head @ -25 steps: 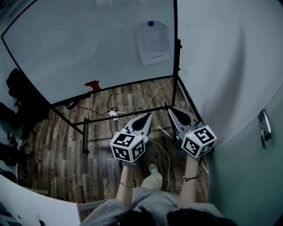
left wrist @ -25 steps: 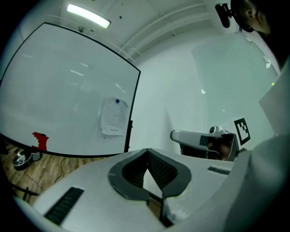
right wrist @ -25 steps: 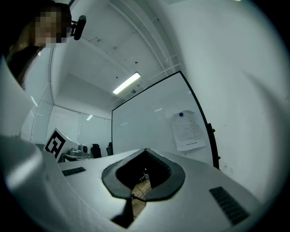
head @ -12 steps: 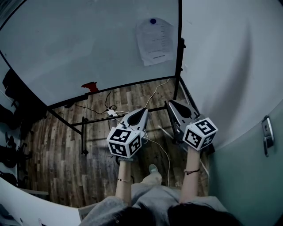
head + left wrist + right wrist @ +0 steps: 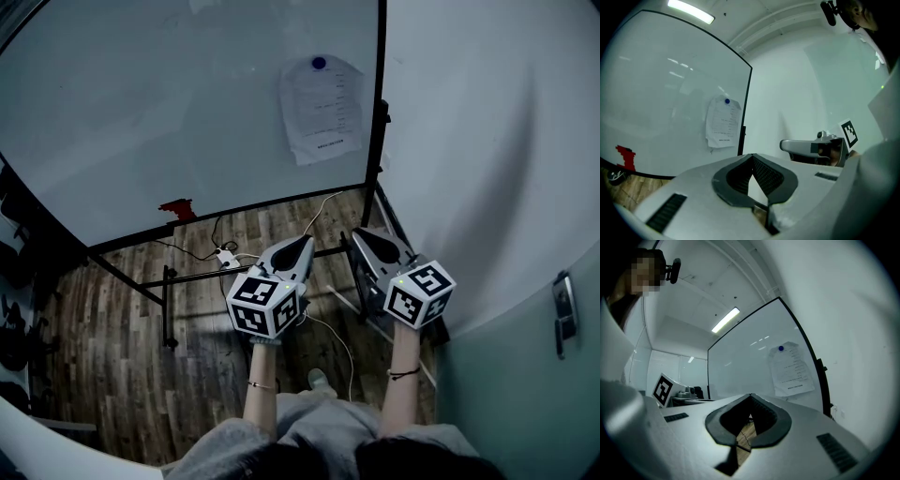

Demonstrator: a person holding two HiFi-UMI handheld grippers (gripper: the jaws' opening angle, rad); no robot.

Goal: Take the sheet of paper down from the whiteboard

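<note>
A printed sheet of paper (image 5: 322, 108) hangs on the whiteboard (image 5: 169, 112) near its right edge, pinned at the top by a round blue magnet (image 5: 319, 64). The sheet (image 5: 723, 123) also shows in the left gripper view, and the paper (image 5: 791, 369) in the right gripper view, ahead and some way off. My left gripper (image 5: 305, 244) is shut and empty, pointing level at the board. My right gripper (image 5: 359, 235) is beside it, its jaw tips together with nothing between them. Both are short of the board.
A black frame post (image 5: 379, 94) bounds the whiteboard's right edge, with a white wall (image 5: 487, 141) just beyond. A red eraser (image 5: 176, 207) sits at the board's lower rail. Cables and a power strip (image 5: 225, 255) lie on the wooden floor under the stand.
Both grippers have travelled toward the whiteboard, side by side. The paper and board now look larger and closer. Jaws stay closed.
</note>
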